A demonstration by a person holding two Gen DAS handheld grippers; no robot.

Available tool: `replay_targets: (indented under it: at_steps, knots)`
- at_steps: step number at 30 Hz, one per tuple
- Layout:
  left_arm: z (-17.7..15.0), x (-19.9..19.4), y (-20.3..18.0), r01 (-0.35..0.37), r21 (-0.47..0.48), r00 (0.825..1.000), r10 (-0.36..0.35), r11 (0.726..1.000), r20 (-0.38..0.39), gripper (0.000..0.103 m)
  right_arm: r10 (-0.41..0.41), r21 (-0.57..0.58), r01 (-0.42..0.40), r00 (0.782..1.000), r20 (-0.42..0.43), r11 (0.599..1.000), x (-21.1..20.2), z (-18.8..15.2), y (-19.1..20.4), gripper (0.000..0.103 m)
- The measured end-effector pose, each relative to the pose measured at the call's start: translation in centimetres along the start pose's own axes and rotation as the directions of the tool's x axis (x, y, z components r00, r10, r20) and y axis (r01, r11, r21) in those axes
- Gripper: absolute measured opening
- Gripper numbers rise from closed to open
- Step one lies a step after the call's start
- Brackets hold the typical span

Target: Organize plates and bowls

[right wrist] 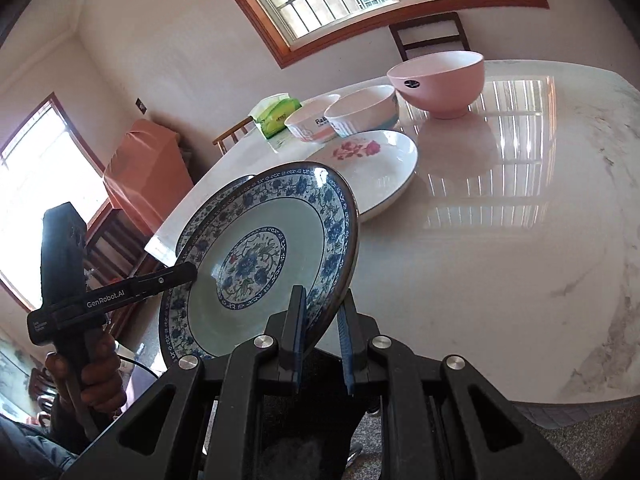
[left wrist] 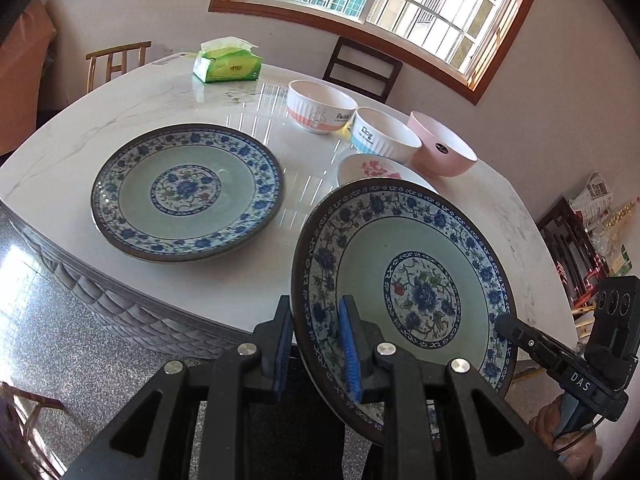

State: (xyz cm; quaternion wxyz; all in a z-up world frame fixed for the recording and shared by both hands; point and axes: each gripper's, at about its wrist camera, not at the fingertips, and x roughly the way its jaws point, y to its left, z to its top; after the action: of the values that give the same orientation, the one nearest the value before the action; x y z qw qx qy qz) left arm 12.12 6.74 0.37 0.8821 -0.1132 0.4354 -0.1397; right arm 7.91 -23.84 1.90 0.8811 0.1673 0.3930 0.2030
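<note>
Blue-and-white porcelain with a celadon-green well and a dark rim: the patterned plate (left wrist: 404, 292) is held off the marble table (left wrist: 224, 280), tilted, its face towards the left wrist camera, gripped on opposite edges by both tools. The left gripper (left wrist: 316, 344) is clamped on the plate's rim at about seven o'clock of the plate in its own view, blue pads pressing either side of the edge. The right gripper (right wrist: 320, 332) is closed down narrow on the rim at about five o'clock of the plate in the right view; in the left view its black finger meets the rim at three o'clock.

A matching blue-and-white plate (left wrist: 188, 194) lies flat on the table, at about ten o'clock from the held one in the left view and well apart from it. That relation probably decides the next move: the flat plate lies off to the left gripper's side, so the left hand is the nearer one, and the carried plate would need levelling before it could settle on its twin.

Behind the held plate, at twelve o'clock, a white dish with a pink rose (right wrist: 368, 168) sits just beyond it. Farther back stand three bowls: a white one banded in orange (left wrist: 322, 107), a white one banded in blue (left wrist: 386, 134) and a pink bowl (left wrist: 442, 144). A green tissue pack (left wrist: 227, 62) rests at the table's far side.
</note>
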Motion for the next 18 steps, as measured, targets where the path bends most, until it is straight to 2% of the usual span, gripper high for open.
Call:
replay_targets:
  at_steps: [7, 18]
  knots:
    - [1.5, -1.2, 5.4, -0.075, -0.080, 0.996, 0.079, 0.994, 0.047, 0.023, 0.056, -0.054, -0.059, 0.997, -0.061, 0.997, 5.2, 2.2, 3.7, 0.016]
    - [4.7, -0.9, 13.2, -0.134, -0.202, 0.986, 0.152, 0.970, 0.074, 0.023, 0.072, -0.148, -0.091, 0.989, -0.129, 0.985, 13.1, 6.0, 8.6, 0.017]
